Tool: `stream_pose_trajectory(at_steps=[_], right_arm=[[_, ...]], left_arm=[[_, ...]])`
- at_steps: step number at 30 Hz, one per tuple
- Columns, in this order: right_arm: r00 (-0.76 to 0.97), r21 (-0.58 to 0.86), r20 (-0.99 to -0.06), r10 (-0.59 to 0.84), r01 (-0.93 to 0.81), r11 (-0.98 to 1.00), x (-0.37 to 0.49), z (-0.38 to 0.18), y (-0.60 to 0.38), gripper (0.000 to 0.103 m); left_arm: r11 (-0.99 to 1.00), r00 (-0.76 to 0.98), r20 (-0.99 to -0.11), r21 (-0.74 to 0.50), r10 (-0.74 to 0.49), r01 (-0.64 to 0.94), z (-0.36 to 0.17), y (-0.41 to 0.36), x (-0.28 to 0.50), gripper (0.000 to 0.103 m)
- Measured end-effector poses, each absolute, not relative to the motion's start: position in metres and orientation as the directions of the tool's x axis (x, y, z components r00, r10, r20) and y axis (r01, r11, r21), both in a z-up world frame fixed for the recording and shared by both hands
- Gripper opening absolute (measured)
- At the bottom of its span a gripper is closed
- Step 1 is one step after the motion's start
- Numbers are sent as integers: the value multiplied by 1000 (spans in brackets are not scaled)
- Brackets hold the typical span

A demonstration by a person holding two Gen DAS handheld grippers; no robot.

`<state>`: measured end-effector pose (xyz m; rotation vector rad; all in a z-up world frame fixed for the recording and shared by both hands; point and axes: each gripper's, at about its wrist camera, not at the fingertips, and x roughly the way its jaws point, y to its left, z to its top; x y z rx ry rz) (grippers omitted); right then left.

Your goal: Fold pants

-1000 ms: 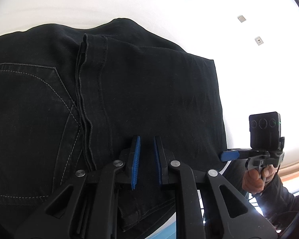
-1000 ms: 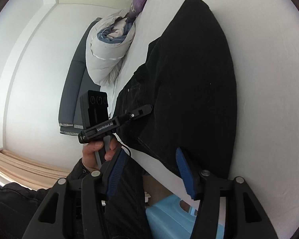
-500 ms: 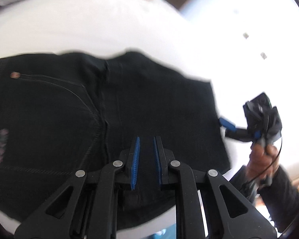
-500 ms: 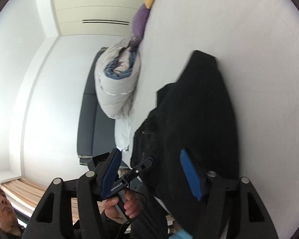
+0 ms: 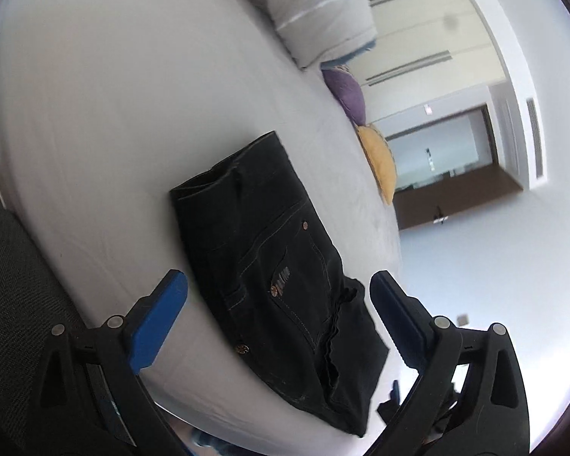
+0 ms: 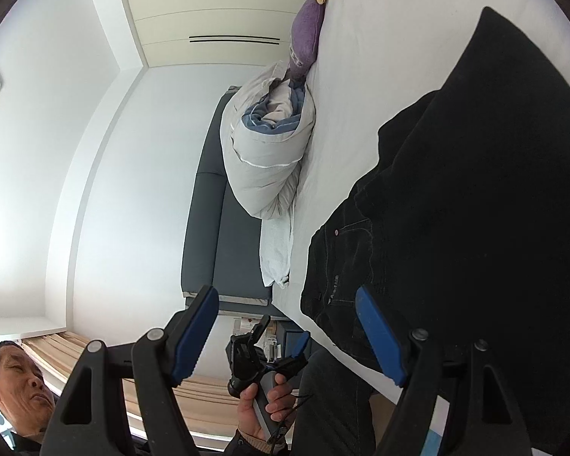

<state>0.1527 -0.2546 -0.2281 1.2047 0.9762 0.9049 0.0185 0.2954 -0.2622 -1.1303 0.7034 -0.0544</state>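
Jaws of left gripper [image 5: 277, 319] and right gripper [image 6: 285, 332] gape wide, empty, above pants [image 5: 269, 266].

In the left wrist view the pants [image 5: 285, 285] hang over the bed's [image 5: 114, 114] near edge, their lower corner hidden behind the left gripper's [image 5: 277, 319] frame; the small label on them is too blurred to read. In the right wrist view the pants [image 6: 475, 209] are cut off by the right edge
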Motion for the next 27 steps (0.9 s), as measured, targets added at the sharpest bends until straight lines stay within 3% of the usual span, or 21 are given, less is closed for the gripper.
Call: stream_pose_trajectory(at_steps=[7,11,14,16,18,20,24,27], right_arm=[[309,986,-130,942,-64,157,149,-219,-241,78],[311,985,-134,941,-63,161,146,-219,-240,78],[310,984,-137,941,-67,165,147,-219,-238,78],[313,984,-139,940,-64,167,148,-219,-238,78],[317,983,-140,938,-65,169,150,-218,-238,78],[314,982,-148,938,-69,177,153,-218,-237,78],[298,976,-173,939,-72,203,160,-218,-232,78],[294,972,-198,935,-64,226,167,-221,-225,78]], left_arm=[[336,804,-432,-890,-408,-308,-295,310,27,96],[253,814,-406,-911,-416,-325,-320,317,33,80],[230,819,-400,-915,-411,-331,-325,318,34,79],[225,820,-401,-915,-408,-336,-329,313,34,73],[213,814,-409,-912,-412,-351,-335,313,33,48],[206,803,-425,-905,-418,-372,-340,314,32,33],[189,801,-427,-904,-420,-383,-343,313,31,31],[218,796,-435,-900,-421,-377,-337,311,32,23]])
